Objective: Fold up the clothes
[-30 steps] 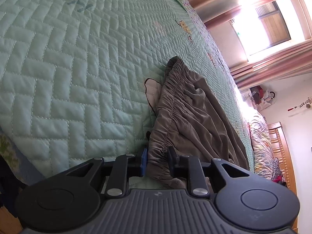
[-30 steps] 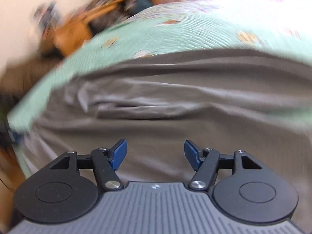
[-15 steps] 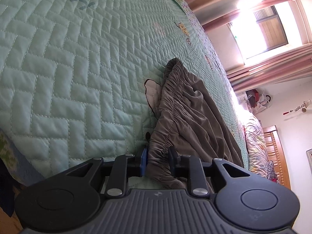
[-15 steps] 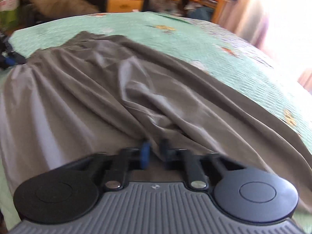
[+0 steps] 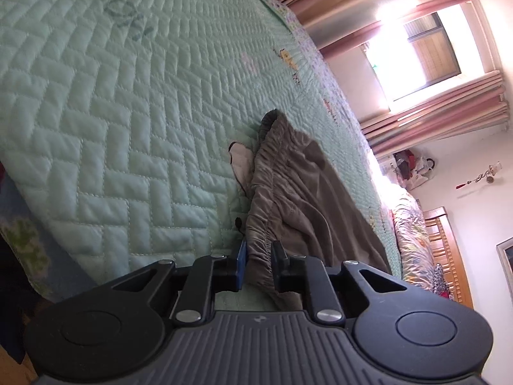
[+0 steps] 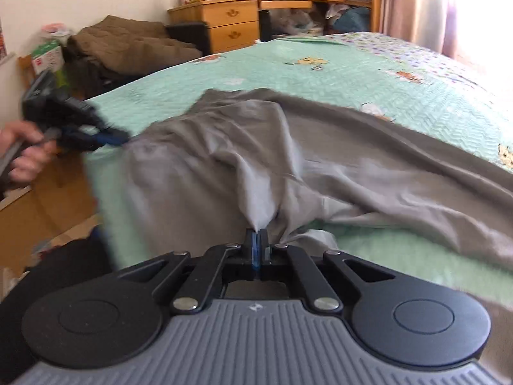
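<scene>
Grey-brown trousers (image 5: 298, 192) with an elastic waistband lie on a green quilted bed (image 5: 128, 112). In the left wrist view my left gripper (image 5: 259, 258) is shut on the gathered waistband at the near end. In the right wrist view the trousers (image 6: 256, 147) spread across the bed (image 6: 352, 73). My right gripper (image 6: 256, 240) is shut on a pinched fold of the fabric and lifts it into a peak. The left gripper (image 6: 109, 136) shows at the far left, held by a hand, gripping the waistband corner.
A white pocket lining (image 5: 242, 163) sticks out beside the waistband. A window with pink curtains (image 5: 426, 64) and a wooden headboard (image 5: 449, 250) lie beyond the bed. A wooden desk with drawers (image 6: 231, 22) and a brown blanket pile (image 6: 128, 45) stand past the bed.
My right gripper went from open above the trousers to shut on a fold of fabric and pulls it up. My left gripper keeps its hold on the waistband.
</scene>
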`<state>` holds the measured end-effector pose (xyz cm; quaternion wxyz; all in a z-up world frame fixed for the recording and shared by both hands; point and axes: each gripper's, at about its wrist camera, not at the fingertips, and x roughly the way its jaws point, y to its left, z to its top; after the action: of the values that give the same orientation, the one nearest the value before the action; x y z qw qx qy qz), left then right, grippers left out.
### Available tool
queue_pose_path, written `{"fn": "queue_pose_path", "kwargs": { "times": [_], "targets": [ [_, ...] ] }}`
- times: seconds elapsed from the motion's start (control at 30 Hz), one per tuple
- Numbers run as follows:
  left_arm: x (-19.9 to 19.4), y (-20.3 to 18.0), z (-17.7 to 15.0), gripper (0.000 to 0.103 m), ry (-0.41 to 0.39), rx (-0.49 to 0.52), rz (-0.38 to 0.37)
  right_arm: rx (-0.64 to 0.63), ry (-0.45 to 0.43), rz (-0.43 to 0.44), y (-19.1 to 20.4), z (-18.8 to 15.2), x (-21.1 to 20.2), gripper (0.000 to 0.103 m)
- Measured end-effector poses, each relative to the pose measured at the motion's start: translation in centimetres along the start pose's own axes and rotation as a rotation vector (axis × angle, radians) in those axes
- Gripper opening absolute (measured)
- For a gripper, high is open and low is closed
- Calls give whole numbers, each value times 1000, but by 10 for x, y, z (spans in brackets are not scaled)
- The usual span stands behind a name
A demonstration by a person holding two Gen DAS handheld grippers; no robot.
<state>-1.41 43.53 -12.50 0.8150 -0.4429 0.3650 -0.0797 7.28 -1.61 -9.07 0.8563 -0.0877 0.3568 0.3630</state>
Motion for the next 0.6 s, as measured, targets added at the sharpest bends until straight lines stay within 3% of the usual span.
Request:
{"fn": "queue_pose_path", "kwargs": {
  "times": [0.07, 0.2, 0.27, 0.33, 0.47, 0.5, 0.53, 0.6],
  "targets": [
    [-1, 3, 1, 17, -6, -15, 0, 21, 35, 29, -2, -6, 4, 3],
    [3, 0, -7, 21, 20, 3, 23, 90, -45, 9, -15, -1, -12, 20],
    [3, -1, -9, 24, 16, 1, 12, 110, -135, -13, -23, 0, -34, 59],
    [3, -1, -10, 24, 15, -3, 11, 102, -202, -95, -33, 2, -48, 72],
    [5, -2, -12, 27, 17, -5, 14, -131, -131, -333, -47, -4, -34, 69],
    [6, -3, -12, 28, 17, -5, 14, -187, -88, -349, -49, -7, -26, 65],
    [6, -3, -13, 29, 16, -5, 12, -227, -52, -353, -50, -10, -19, 52],
    [6, -4, -13, 30, 15, -7, 11, -310, -6, -354, -48, -16, -4, 47]
  ]
}}
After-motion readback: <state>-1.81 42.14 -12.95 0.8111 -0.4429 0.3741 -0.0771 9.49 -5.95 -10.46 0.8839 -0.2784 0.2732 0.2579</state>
